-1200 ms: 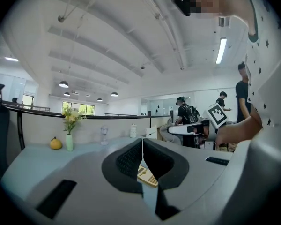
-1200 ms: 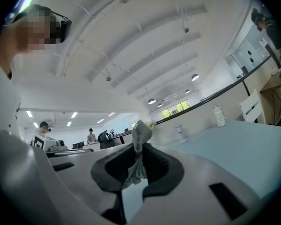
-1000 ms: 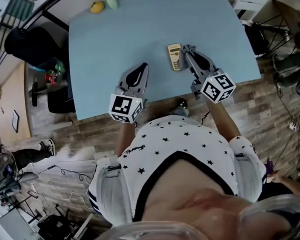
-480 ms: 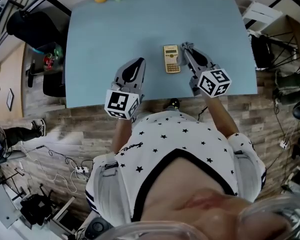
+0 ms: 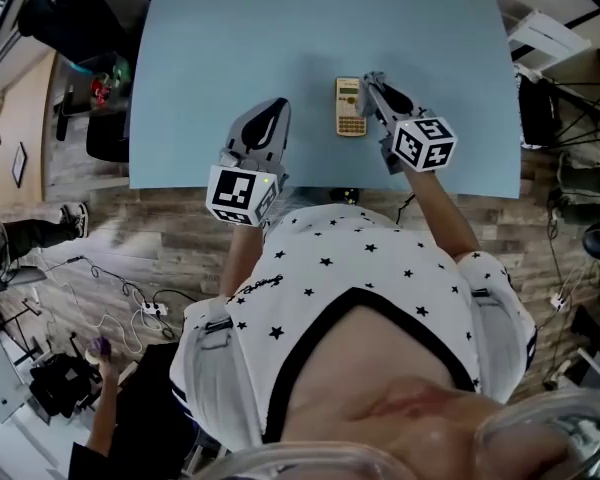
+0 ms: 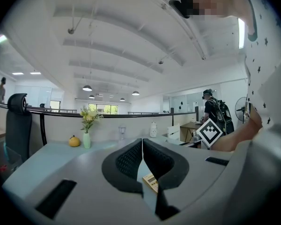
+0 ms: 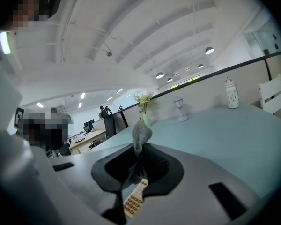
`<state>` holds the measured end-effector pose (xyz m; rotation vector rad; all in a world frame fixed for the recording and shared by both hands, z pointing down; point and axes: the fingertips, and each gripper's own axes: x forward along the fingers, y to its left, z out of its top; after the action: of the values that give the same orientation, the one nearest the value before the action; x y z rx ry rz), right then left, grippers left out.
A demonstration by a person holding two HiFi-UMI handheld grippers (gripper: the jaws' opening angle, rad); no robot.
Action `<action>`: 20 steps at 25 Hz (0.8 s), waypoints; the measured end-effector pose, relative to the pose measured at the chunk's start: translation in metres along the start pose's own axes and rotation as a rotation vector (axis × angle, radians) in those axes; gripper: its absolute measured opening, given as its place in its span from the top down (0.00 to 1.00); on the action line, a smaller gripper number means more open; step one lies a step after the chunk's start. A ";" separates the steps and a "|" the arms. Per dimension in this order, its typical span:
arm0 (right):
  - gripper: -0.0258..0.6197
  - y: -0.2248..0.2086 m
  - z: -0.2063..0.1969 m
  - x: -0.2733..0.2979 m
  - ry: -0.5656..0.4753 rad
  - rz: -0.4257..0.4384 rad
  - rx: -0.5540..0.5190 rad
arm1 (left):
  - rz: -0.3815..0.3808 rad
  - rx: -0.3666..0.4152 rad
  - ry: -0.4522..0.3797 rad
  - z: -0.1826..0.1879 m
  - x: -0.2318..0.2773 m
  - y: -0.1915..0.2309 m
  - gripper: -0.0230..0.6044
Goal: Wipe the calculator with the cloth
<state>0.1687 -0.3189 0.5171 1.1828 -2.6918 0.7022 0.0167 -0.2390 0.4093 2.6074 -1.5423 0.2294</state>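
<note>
A small yellow calculator (image 5: 351, 106) lies on the light blue table (image 5: 230, 58), near its front edge. My right gripper (image 5: 371, 81) sits just right of the calculator, shut on a grey cloth (image 7: 141, 134) that sticks up between its jaws. Beneath those jaws the calculator's keys (image 7: 134, 200) show in the right gripper view. My left gripper (image 5: 273, 110) rests on the table left of the calculator, shut with nothing in it. A corner of the calculator (image 6: 151, 182) peeks out under the left jaws.
A vase of flowers (image 6: 87, 131), a yellow fruit (image 6: 74, 141), a glass (image 6: 122, 133) and a white jar (image 6: 153, 130) stand along the table's far edge. A black chair (image 5: 55, 13) stands at the table's left. A white chair (image 7: 273, 96) stands at the right.
The head camera has shifted, so the table sits higher in view. Both grippers keep their places beside the calculator, the right one close to its right edge.
</note>
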 end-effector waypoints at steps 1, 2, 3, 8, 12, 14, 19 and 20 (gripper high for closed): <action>0.89 0.000 -0.004 0.006 0.016 -0.002 -0.002 | 0.003 -0.005 0.004 -0.001 0.001 0.004 0.91; 0.89 0.000 -0.008 0.012 0.034 -0.004 -0.006 | 0.003 -0.010 0.006 -0.002 0.002 0.009 0.91; 0.89 0.000 -0.011 0.019 0.053 -0.008 -0.015 | 0.003 -0.015 0.006 -0.002 0.004 0.013 0.91; 0.89 0.002 -0.026 0.055 0.137 -0.012 -0.075 | 0.016 -0.024 0.001 0.002 0.013 0.042 0.91; 0.89 0.002 -0.041 0.075 0.207 -0.006 -0.125 | 0.025 -0.027 -0.004 0.004 0.017 0.054 0.91; 0.89 0.002 -0.050 0.082 0.243 -0.004 -0.154 | 0.036 -0.037 -0.001 0.000 0.017 0.058 0.91; 0.89 -0.004 -0.072 0.096 0.319 -0.006 -0.196 | 0.059 -0.047 0.016 -0.006 0.014 0.066 0.91; 0.89 -0.005 -0.076 0.098 0.333 -0.010 -0.201 | 0.065 -0.049 0.018 -0.007 0.012 0.069 0.91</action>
<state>0.0988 -0.3523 0.6140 0.9365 -2.4116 0.5540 -0.0389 -0.2814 0.4194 2.5147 -1.6070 0.2165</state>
